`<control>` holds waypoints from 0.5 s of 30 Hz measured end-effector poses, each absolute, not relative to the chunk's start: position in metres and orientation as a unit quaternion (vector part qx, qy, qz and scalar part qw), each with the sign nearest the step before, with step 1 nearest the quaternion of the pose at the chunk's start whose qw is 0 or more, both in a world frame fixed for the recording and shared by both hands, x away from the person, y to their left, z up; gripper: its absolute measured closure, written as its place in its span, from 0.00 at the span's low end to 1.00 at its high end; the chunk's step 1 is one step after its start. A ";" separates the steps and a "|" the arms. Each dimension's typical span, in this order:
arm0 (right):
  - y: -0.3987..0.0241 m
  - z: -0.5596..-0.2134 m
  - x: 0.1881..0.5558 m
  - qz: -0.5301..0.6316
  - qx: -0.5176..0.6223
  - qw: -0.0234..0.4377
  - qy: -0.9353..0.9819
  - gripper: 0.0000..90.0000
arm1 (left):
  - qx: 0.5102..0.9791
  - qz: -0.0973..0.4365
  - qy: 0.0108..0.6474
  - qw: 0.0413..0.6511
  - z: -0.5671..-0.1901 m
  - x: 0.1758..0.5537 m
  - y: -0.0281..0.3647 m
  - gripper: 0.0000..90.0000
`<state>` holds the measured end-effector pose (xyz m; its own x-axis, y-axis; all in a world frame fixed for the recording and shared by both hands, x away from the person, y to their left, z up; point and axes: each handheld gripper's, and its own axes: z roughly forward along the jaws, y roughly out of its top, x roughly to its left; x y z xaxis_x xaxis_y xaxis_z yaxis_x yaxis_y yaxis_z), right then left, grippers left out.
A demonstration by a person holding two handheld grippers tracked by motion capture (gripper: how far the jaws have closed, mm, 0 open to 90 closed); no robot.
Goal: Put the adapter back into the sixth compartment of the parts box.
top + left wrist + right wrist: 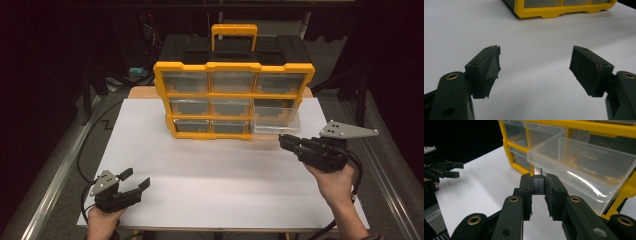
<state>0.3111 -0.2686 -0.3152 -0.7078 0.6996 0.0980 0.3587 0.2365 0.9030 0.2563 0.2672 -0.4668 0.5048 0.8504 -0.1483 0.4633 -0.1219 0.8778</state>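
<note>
A small grey adapter (538, 185) with a metal plug sat pinched between the jaws of the right claw (539, 187), just below the front lip of a clear drawer (584, 167) pulled out of the yellow organizer (234, 97). Pale lettering ran along the adapter, too blurred to read. The left claw (134, 179) rested wide open and empty on the white desk (200, 170), well apart from the organizer.
</note>
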 end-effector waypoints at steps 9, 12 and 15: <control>-0.261 -0.298 0.323 0.502 0.337 0.181 0.775 0.85 | 0.723 0.201 0.455 0.480 -0.467 0.256 0.267 0.28; -0.260 -0.295 0.326 0.499 0.339 0.183 0.776 0.85 | 0.723 0.201 0.455 0.480 -0.467 0.256 0.267 0.28; -0.258 -0.291 0.333 0.498 0.343 0.187 0.774 0.85 | 0.723 0.201 0.455 0.480 -0.467 0.256 0.267 0.28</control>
<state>0.3329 -0.2583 -0.2910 -0.6942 0.7179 0.0520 0.3452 0.2686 0.8993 0.2564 0.2672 -0.4669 0.5057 0.8503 -0.1460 0.4650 -0.1261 0.8763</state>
